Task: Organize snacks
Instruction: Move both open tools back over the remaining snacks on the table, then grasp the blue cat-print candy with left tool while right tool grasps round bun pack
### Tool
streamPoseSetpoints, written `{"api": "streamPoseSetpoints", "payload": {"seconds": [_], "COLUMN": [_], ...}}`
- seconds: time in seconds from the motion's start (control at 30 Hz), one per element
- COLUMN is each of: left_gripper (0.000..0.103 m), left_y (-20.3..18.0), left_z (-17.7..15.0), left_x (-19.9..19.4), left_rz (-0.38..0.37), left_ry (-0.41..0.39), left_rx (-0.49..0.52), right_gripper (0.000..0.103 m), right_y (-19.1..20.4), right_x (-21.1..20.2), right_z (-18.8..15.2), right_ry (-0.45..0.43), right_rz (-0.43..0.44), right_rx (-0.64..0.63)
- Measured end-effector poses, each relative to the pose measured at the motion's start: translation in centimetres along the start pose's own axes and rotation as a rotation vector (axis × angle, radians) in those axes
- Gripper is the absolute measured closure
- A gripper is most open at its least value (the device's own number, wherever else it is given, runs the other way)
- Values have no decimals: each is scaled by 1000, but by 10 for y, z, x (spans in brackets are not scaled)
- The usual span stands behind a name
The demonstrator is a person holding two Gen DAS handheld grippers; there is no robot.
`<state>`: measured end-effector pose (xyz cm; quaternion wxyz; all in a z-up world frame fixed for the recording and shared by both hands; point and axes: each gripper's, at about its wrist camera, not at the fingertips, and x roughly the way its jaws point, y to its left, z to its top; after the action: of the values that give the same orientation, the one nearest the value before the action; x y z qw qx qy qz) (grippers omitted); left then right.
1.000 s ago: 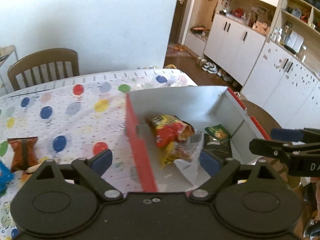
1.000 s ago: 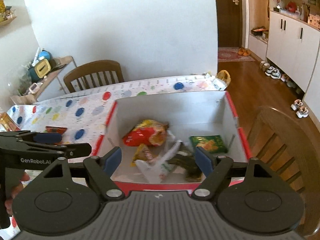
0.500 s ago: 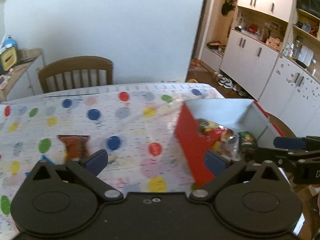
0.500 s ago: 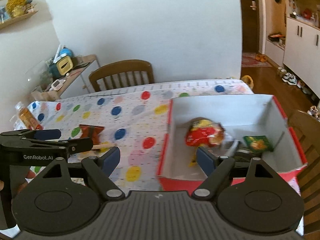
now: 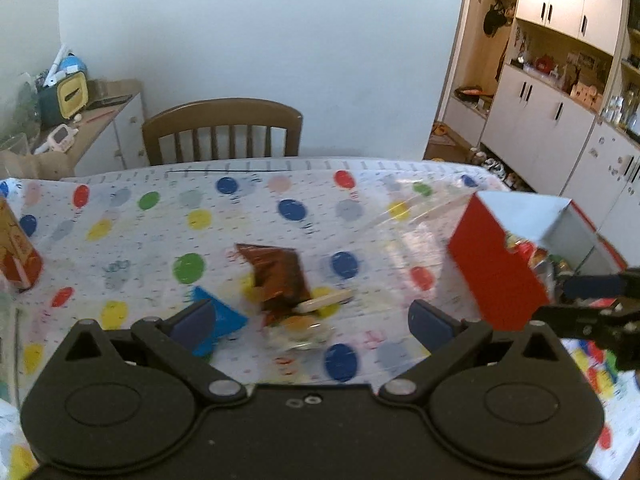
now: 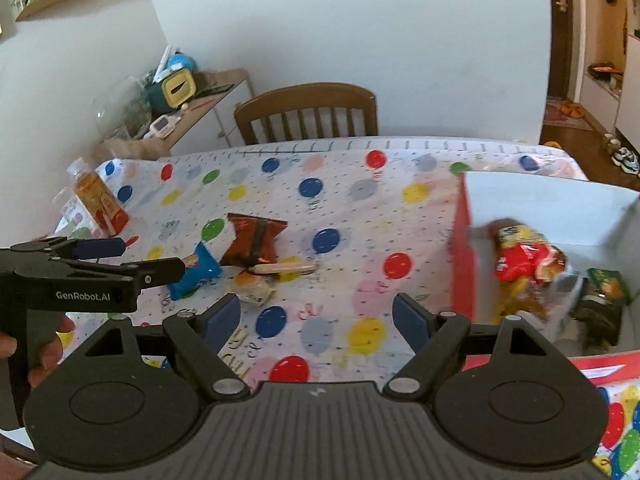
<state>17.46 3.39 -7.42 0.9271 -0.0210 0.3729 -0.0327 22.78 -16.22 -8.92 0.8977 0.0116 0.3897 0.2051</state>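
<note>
A: What is lying nearest to the left hand-held gripper (image 5: 312,318)?

B: Its fingers are standing wide apart, holding nothing. Just beyond them a blue packet (image 5: 218,320), a brown snack bag (image 5: 280,276) and a wooden stick (image 5: 324,302) are lying together on the table (image 5: 120,248).

A: And the right hand-held gripper (image 6: 316,314)?

B: Also spread and empty, over bare cloth. Only its view is showing inside the red box (image 6: 464,248): a red-yellow bag (image 6: 524,260) and a green packet (image 6: 608,284).
</note>
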Motion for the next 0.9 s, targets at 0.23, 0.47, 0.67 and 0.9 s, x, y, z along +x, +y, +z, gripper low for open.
{"api": "streamPoseSetpoints", "payload": {"seconds": [0.23,0.47,0.67,0.9], "left_gripper": [1,3,9,13], "left_y": [40,66,85,91], "left_z": [-16,-32,-34,-25], "left_x": [17,46,69,97], "left_rz": [22,68,113,132], "left_ry": [52,107,143,185], "left_rx": [-34,-67,-112,-56], "right_gripper": [20,20,20,24], "right_y": [29,45,56,57], "right_x": [38,90,131,173], "right_z": [-7,-10,-7,-6], "right_ry": [55,113,146,192], "right_rz": [35,72,105,118], "right_rx": [-92,-182,-236,-233]}}
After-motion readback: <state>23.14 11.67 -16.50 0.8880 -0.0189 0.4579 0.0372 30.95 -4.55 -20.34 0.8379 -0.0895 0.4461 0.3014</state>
